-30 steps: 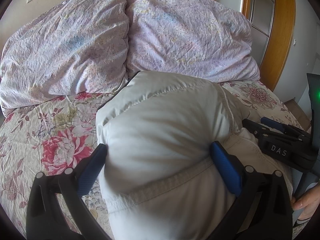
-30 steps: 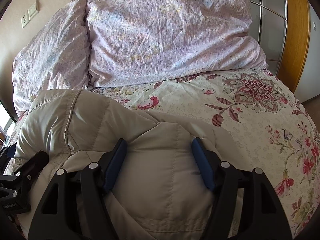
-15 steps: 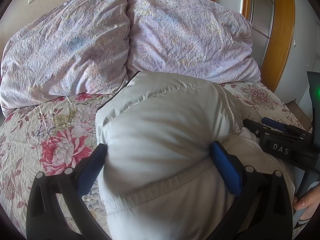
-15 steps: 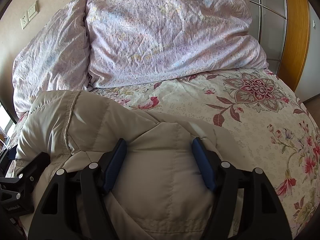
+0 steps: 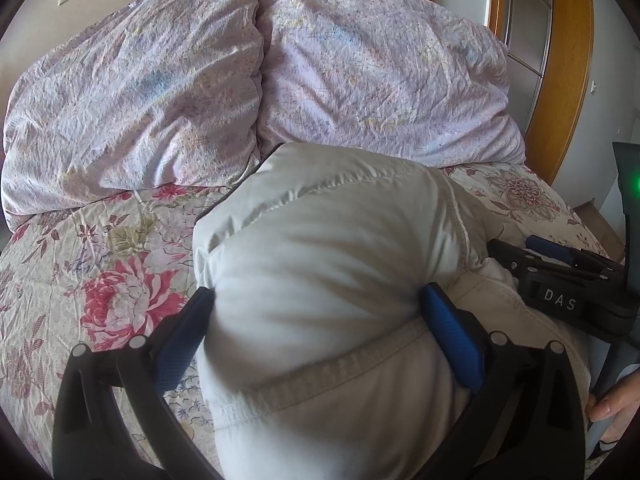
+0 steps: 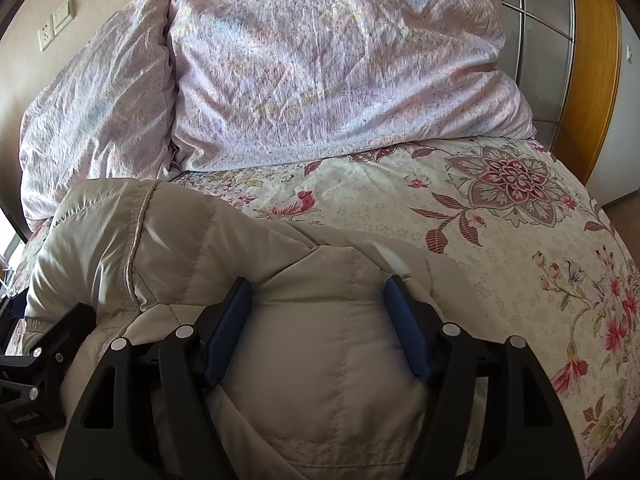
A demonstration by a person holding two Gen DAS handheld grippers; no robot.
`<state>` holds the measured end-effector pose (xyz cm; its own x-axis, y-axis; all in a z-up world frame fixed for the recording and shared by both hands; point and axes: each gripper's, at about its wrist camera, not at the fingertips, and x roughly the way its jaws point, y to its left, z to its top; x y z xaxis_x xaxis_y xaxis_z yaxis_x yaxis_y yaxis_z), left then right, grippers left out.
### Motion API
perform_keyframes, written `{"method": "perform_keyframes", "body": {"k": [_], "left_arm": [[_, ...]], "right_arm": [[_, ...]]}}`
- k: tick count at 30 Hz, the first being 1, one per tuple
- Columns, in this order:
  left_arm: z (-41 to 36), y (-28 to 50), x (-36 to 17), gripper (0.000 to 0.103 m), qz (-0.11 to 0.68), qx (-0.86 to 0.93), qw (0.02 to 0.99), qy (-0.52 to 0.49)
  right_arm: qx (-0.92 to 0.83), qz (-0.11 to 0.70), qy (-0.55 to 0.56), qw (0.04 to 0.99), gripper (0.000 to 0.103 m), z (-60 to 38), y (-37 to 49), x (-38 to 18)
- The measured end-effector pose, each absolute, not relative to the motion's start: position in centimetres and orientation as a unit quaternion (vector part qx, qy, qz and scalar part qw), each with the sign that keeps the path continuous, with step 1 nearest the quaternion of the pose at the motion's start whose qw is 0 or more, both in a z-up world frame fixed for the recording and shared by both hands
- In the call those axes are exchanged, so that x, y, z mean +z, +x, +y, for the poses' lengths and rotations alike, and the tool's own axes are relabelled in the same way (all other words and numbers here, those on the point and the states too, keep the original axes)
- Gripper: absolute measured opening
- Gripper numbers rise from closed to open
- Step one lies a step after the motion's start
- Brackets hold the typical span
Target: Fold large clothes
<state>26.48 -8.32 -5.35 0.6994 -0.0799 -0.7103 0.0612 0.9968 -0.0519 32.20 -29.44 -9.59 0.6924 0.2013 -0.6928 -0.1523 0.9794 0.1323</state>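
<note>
A puffy beige jacket [image 5: 320, 264] lies bundled on the floral bed [image 5: 104, 280], its far end just short of the two lilac pillows [image 5: 360, 80]. The left gripper [image 5: 316, 320] has its blue fingers [image 5: 452, 340] clenched on a thick roll of the padding; the right gripper [image 6: 320, 320] likewise grasps a quilted fold between its fingers [image 6: 230, 328]. Both hold the near edge side by side, the bulk of the jacket stretching away from the fingers toward the pillows, its long axis running along their pointing direction. Any coming fold likely carries this near edge forward over that bulk; neither hand looks clearly nearer
</note>
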Motion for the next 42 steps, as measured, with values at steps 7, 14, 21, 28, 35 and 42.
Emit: {"method": "perform_keyframes", "body": {"k": [7,14,21,28,35,42], "left_arm": [[-5.6,26.4,-2.6,0.101,0.383,-0.023,0.923,-0.037],[-6.7,28.5,-1.0,0.101,0.359,0.010,0.933,0.018],[-7.8,30.0,-3.2,0.101,0.373,0.014,0.927,0.039],[-8.0,31.0,-4.8,0.101,0.393,0.015,0.919,0.041],[-7.9,31.9,-6.0,0.101,0.408,0.014,0.912,0.041],[-8.2,32.2,-6.7,0.101,0.409,0.031,0.910,0.055]], "right_arm": [[0.100,0.347,0.028,0.932,0.069,-30.1,30.7,-6.5],[0.083,0.341,0.024,0.936,0.069,-30.6,31.7,-6.0],[0.072,0.362,0.040,0.928,0.069,-31.0,32.3,-8.1],[0.059,0.369,0.028,0.927,0.070,-30.3,32.8,-9.0],[0.056,0.386,0.022,0.921,0.070,-30.0,33.6,-9.5],[0.047,0.401,0.012,0.915,0.071,-29.5,34.6,-10.1]]}}
